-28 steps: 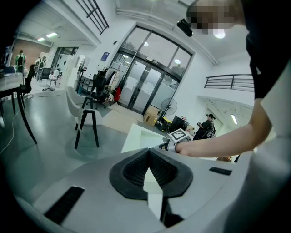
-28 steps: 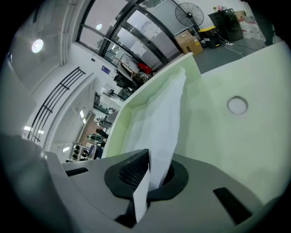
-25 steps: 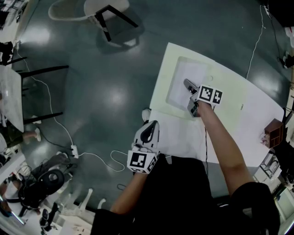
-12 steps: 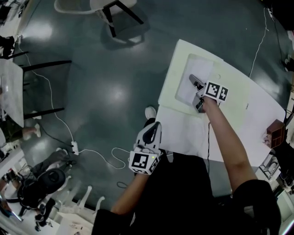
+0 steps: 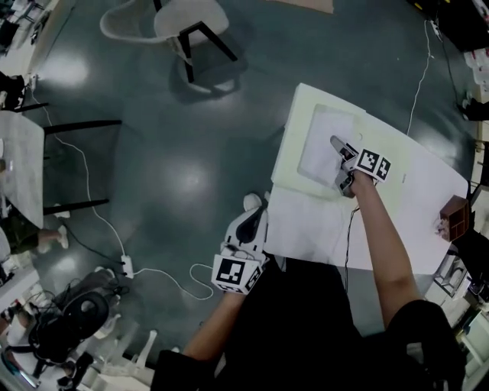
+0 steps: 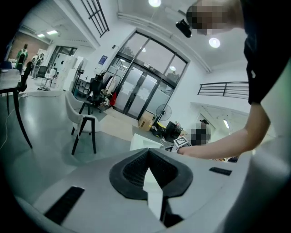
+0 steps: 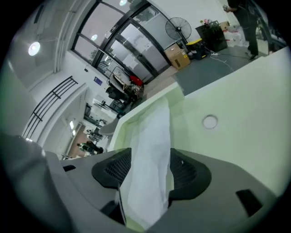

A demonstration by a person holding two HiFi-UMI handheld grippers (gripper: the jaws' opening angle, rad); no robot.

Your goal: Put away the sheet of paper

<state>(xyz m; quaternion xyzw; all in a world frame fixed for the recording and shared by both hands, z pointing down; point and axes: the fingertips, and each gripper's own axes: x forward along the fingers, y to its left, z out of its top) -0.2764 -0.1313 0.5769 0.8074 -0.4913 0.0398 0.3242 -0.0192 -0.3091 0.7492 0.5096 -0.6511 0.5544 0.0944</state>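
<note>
Releasing with the right gripper [image 5: 338, 145]: jaws spreading, sheet of paper [image 7: 152, 136] slack between them and running ahead into the pale tray [image 5: 289, 156], seemingly let down there to lie flat inside.

**A:** Sheet of paper [image 7: 150, 150], how does it look?
**B:** Thin, white, matt, softly creased, w/ light showing thru. Tray [image 7: 236, 91]: pale green, smooth, matt, looks like plastic.
**A:** Desk and floor?
**B:** Desk [image 5: 428, 191]: white, smooth, low sheen. Floor [image 5: 191, 164]: dark, polished, glossy w/ lamp glare.
**A:** Left tool?
**B:** Left tool [image 6: 148, 157]: grey matt plastic shell, black ribbed pads [image 6: 132, 170], rubbery-looking. Marker cube [image 5: 235, 271]: matt b&w print. Chair [image 5: 183, 17]: smooth white shell, black legs.
</note>
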